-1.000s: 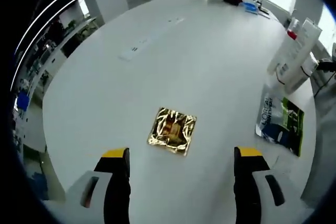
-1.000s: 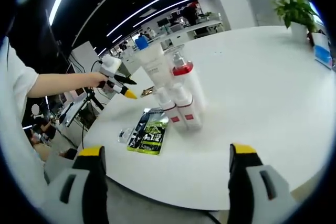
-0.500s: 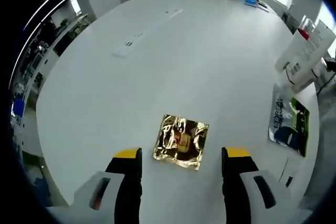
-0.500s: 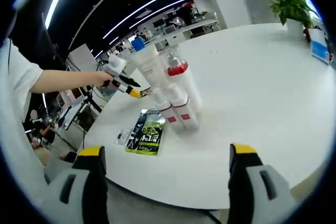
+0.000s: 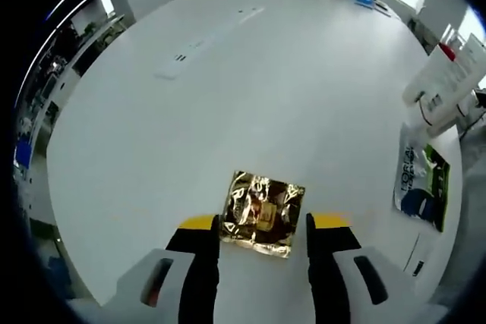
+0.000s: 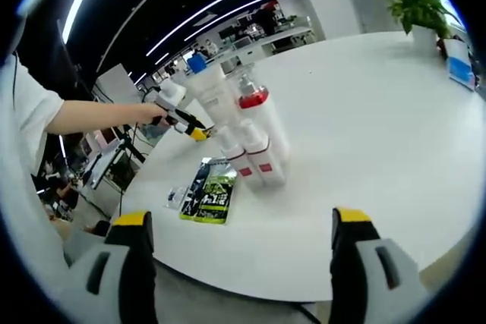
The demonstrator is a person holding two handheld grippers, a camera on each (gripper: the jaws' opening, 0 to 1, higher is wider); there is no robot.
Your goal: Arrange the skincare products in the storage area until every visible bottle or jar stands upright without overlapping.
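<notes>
Left gripper [image 5: 257, 233]: its two yellow-tipped jaws are partly open, one on each side of the near edge of the gold packet. I cannot tell if they touch it. It is seen small and far off in the right gripper view [image 6: 184, 124], held in a hand.
Gold packet [image 5: 262, 212]: a shiny, crinkled square lying flat on the white table [image 5: 250, 89], near the edge closest to the left gripper.
Right gripper [image 6: 235, 252]: its jaws are wide open with nothing between them. It hangs near the table's edge, well apart from the bottles.
Bottles [image 6: 254, 138]: a tight group of white ones standing upright on the table [image 6: 380, 134]. One has a red band near its top, two small ones in front have red marks, and a tall tube stands behind. In the left gripper view the group [image 5: 444, 81] is at the far right.
Green and black packet [image 6: 209, 191]: lies flat just beside the bottles, on their left. In the left gripper view it [image 5: 422, 187] lies at the right, near the bottles.
Plant [image 6: 421, 9]: a green one in a white pot, on the far side of the table.
Person's arm [image 6: 95, 117]: reaches in from the left, with a white sleeve.
</notes>
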